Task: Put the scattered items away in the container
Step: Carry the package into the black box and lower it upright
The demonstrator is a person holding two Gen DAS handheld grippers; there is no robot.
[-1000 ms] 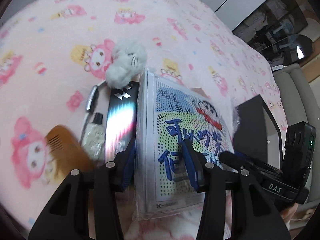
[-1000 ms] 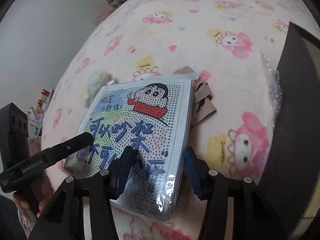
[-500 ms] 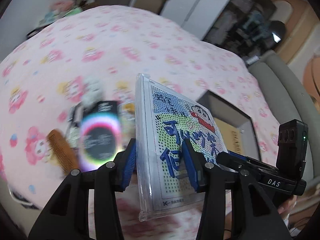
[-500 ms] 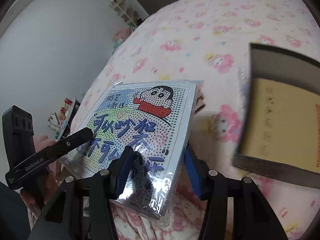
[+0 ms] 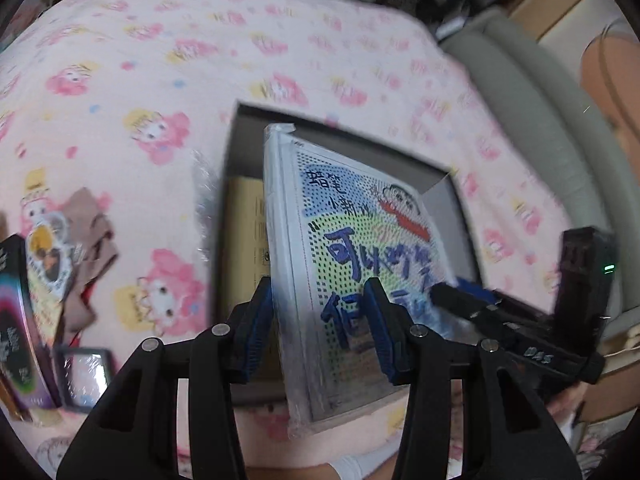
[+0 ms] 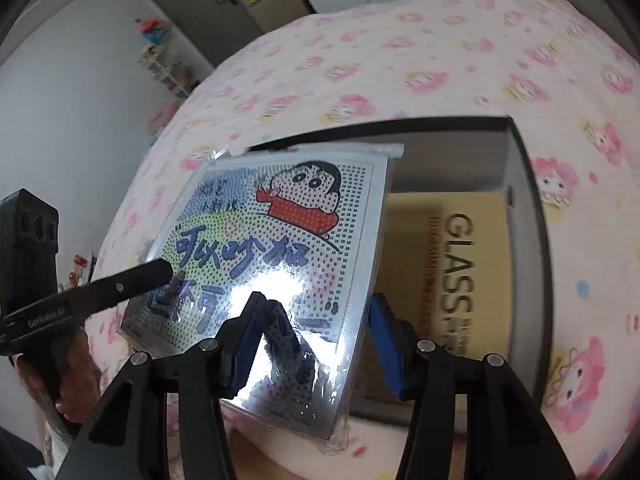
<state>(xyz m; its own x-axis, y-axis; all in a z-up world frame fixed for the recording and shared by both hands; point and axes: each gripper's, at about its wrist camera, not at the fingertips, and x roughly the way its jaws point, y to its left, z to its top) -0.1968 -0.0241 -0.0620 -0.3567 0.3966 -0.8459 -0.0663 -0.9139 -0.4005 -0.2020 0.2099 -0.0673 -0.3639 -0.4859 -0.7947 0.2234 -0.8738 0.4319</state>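
Count: one plastic-wrapped cartoon picture kit (image 5: 352, 248), one dark open box (image 6: 524, 216), one yellow carton (image 6: 460, 264) inside, two grippers.

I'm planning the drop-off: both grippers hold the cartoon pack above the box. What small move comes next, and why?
Probably lower the pack flat into the box. It hangs over the opening, held by the left gripper, whose jaws are opening, and the right gripper; a yellow carton already lies inside.

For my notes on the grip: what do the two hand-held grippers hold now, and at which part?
Both hold the plastic-wrapped cartoon picture kit by its near edge, above the open box: left hand-held gripper at one corner, its jaws opening; right hand-held gripper at the other.
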